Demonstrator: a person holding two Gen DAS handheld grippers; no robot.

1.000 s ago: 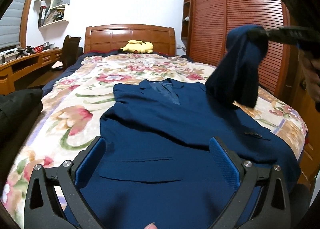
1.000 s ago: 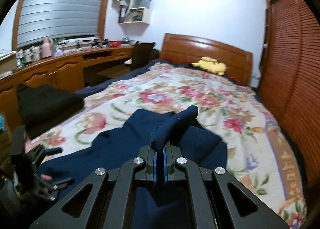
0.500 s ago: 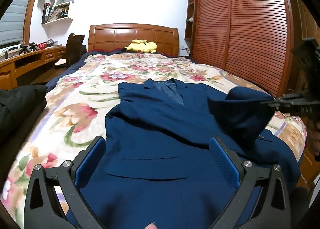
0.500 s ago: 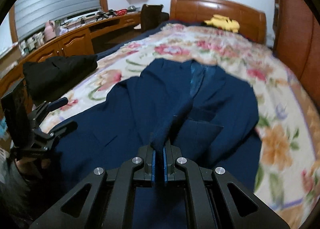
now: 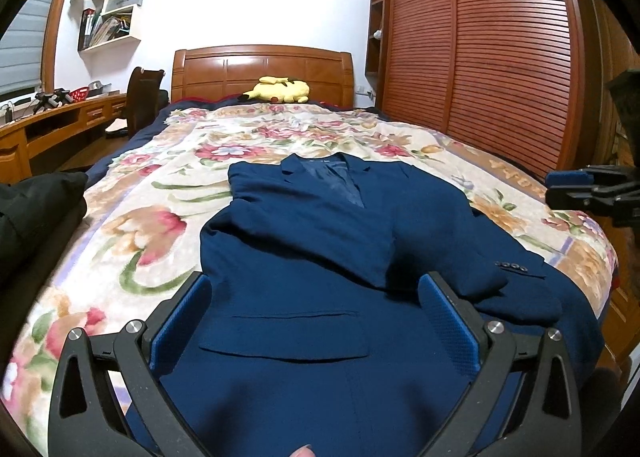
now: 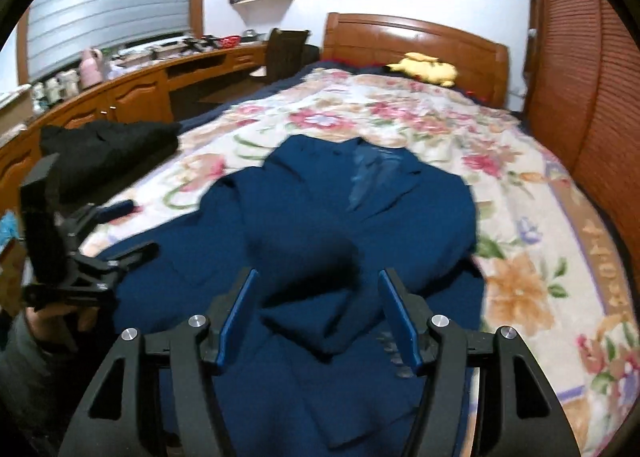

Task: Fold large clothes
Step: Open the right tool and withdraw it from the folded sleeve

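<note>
Navy jacket [image 5: 320,253] lies flat, front up, on the near half of the bed [image 5: 132,233], and we're at the sleeve stage: the right sleeve [image 5: 472,253] is laid across the chest, cuff buttons showing at its near right end. The right gripper [image 6: 318,313] is opening right now, blue pads parting over that sleeve with nothing pinched between them; the cloth sits below, free. The left gripper [image 5: 314,321] hovers spread wide over the pocket [image 5: 292,333], also holding nothing. Collar points to the far headboard [image 5: 262,71], hem comes toward the near edge, so the long axis runs near to far down the bed. By my reckoning the left sleeve looks already tucked across, so next comes a grip low on the hem, both sides, and a fold up toward the collar, keeping the sleeves from sliding out
</note>
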